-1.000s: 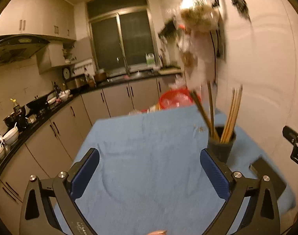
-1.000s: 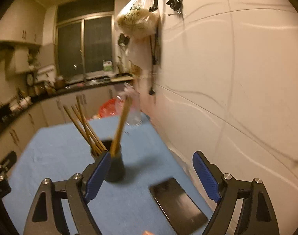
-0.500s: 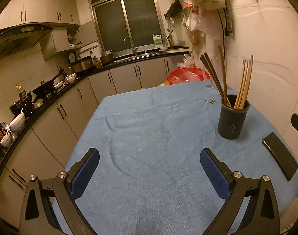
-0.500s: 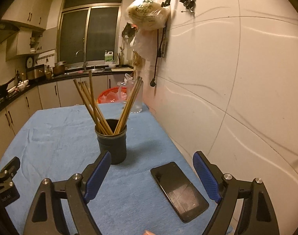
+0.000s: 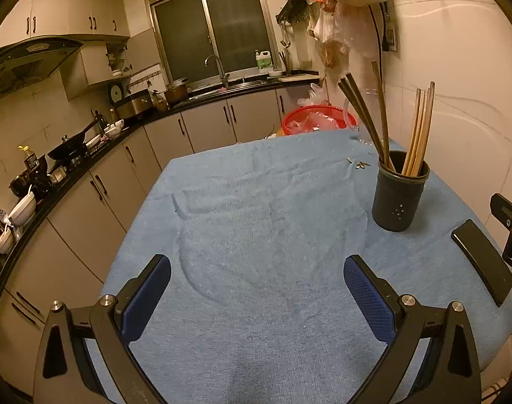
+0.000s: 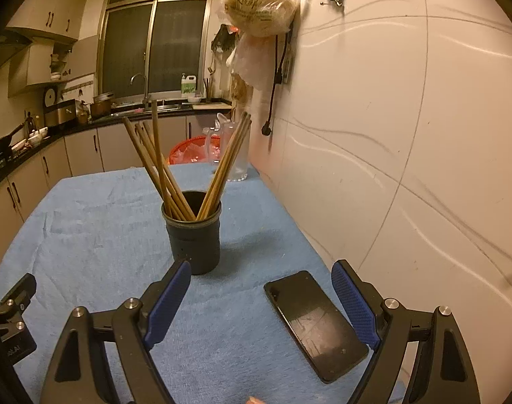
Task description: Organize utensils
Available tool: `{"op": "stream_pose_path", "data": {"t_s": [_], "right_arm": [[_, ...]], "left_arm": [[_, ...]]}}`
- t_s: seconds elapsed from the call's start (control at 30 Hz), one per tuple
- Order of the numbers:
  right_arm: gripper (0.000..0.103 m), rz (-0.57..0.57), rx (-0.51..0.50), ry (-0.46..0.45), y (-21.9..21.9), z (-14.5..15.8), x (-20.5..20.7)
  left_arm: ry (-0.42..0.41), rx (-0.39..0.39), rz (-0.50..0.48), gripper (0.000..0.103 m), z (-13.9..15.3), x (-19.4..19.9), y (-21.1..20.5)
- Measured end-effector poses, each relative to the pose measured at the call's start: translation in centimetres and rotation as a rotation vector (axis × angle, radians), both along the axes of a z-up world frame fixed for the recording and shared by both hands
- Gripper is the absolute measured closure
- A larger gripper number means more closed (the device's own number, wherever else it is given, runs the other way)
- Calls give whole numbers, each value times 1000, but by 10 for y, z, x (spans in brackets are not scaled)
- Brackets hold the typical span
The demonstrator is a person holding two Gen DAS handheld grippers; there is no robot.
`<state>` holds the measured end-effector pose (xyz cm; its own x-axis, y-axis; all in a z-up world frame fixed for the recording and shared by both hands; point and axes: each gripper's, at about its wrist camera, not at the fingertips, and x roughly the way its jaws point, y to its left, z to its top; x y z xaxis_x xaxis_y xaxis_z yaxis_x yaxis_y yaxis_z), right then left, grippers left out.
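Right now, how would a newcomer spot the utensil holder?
Find the blue cloth covering the table, then look toward its wall side. The utensil holder is the dark round cup standing upright with chopsticks fanning out, unlike the flat black phone lying nearby.

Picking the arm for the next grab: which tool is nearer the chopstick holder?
Right. The right tool sits just in front of the chopstick holder, phone between its fingers. The left tool is further back and off to the holder's left.

Chopsticks' (image 6: pixel 175 181) lower ends hidden inside the black holder (image 6: pixel 193 235), small bits (image 5: pixel 357 164) on cloth unidentifiable
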<state>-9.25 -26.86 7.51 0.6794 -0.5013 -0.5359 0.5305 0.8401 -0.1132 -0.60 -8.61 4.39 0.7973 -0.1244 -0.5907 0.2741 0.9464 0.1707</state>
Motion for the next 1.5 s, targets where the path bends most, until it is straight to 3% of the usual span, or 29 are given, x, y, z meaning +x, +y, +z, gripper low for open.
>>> {"op": "stream_pose_path", "data": {"t_s": [1.5], "right_arm": [[16,19,42,77,9,-23,13]], "left_arm": [[25,-6,4,1,-8,5,7]]}}
